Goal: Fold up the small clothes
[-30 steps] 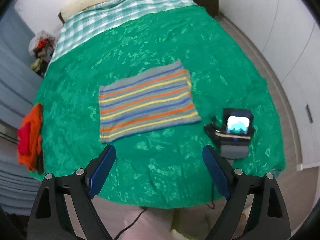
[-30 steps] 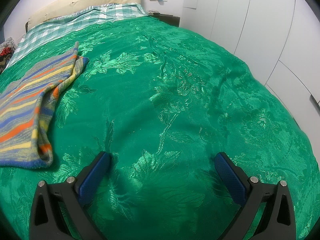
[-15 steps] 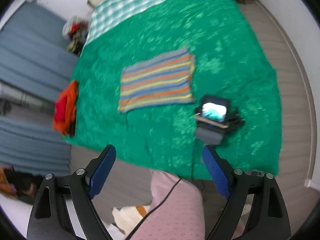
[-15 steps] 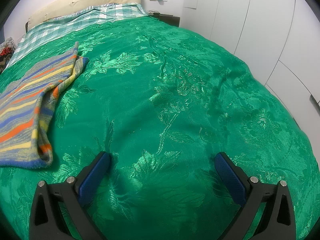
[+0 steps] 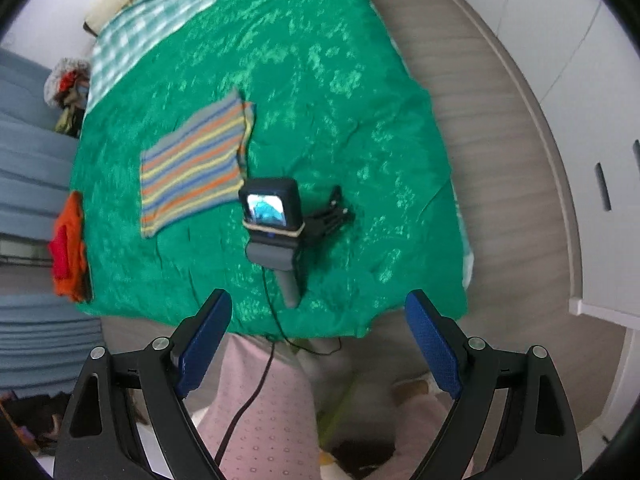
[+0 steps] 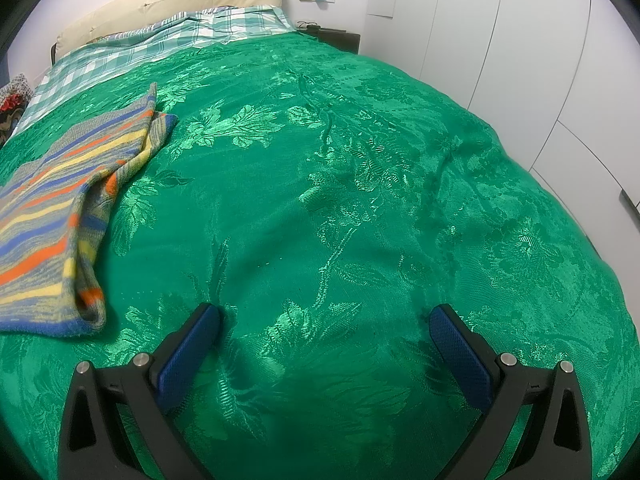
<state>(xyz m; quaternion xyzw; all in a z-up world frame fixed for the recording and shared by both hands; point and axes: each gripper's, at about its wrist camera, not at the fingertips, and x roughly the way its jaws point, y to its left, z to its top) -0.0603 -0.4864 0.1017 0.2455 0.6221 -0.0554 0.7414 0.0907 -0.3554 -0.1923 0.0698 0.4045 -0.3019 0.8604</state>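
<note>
Both claws gaping, gripping nothing; left claw (image 5: pixel 318 346) swinging back off the bed (image 5: pixel 320 100).
Leaving striped cloth (image 5: pixel 192 168) folded flat, right claw (image 6: pixel 324 346) resting idle; probably fetching orange clothes (image 5: pixel 68 248) next.

One striped folded cloth (image 5: pixel 192 168), one orange-red clothes pile (image 5: pixel 68 252), one green bedspread (image 5: pixel 320 120), two grippers.

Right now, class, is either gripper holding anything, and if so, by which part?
Nothing is held. The left gripper and the right gripper are both open and empty.
</note>
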